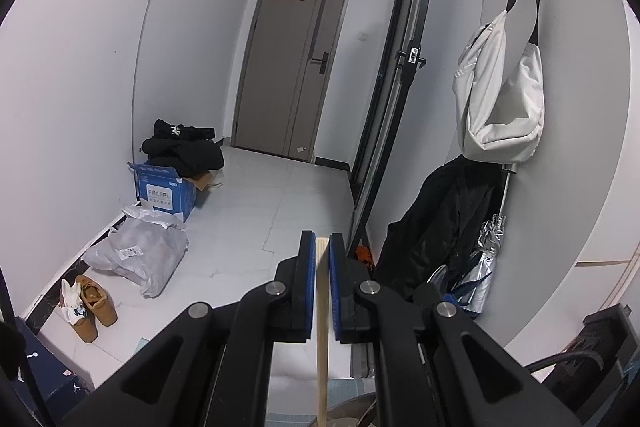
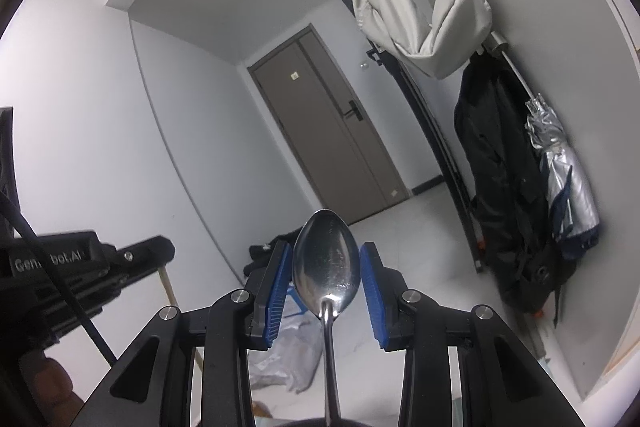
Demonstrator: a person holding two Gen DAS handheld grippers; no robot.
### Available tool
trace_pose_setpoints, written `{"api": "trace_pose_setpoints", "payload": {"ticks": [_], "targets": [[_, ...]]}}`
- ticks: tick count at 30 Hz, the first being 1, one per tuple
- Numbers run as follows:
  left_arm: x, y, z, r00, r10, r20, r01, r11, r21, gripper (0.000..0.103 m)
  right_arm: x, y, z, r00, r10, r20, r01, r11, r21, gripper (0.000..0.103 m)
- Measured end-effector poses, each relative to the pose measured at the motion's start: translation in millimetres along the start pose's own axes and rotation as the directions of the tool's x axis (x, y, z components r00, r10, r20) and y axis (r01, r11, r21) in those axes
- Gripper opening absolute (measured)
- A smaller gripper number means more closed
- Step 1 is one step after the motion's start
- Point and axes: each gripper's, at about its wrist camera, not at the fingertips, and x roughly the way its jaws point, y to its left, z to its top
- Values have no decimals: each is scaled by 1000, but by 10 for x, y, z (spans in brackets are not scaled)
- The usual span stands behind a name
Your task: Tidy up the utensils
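In the left wrist view my left gripper [image 1: 321, 247] is shut on a pale wooden stick-like utensil [image 1: 322, 327] that stands upright between the blue pads, its lower end out of frame. In the right wrist view my right gripper [image 2: 326, 263] has its blue pads wide apart, on either side of the bowl of a metal spoon [image 2: 326, 263]; the spoon stands upright, its handle running down out of view, and the pads do not press on it. The left gripper [image 2: 92, 267] also shows at the left there, with the wooden stick [image 2: 166, 283] below it.
Both cameras look into a hallway with a brown door [image 1: 292, 67]. A blue carton [image 1: 164, 193], plastic bags [image 1: 136, 251] and shoes [image 1: 90, 301] lie on the floor at left. A white bag [image 1: 500, 99], a dark coat [image 1: 436, 227] and a silver umbrella [image 1: 486, 251] hang at right.
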Motion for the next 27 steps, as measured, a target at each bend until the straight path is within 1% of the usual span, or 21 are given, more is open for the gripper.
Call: {"api": "trace_pose_setpoints", "payload": {"ticks": [5,7,11,15,19,24,27], "targets": [[-24,8,-28,1000,-23,7,23,1000,12,3,-31,8,-13,1000,13,-21,-14,999,-31,34],[-34,31,-40,999,-42,8,42,999,18,3,-39,15,-31,1000,2,-30,-3,999,-41,34],[-58,94,-37,998,-57,1,57,998,-6,3,-62,11,-53,999,7,-53,-9,999,-47,34],[-111,84,-61,998,-61,-7,61,998,3,4,-89,9,-69,996,23,-88,-28,998,-56,34],[-155,88,-104,997,-77,-25,77,997,10,4,-159,32,-75,992,46,-114,-56,995,-86,34],[-177,90,-144,995,-85,-50,86,996,25,4,-214,42,-93,986,54,-155,-71,992,-104,34],[-193,100,-174,992,-99,-83,101,995,25,4,-220,35,-109,979,55,-197,-79,990,-114,34]]}}
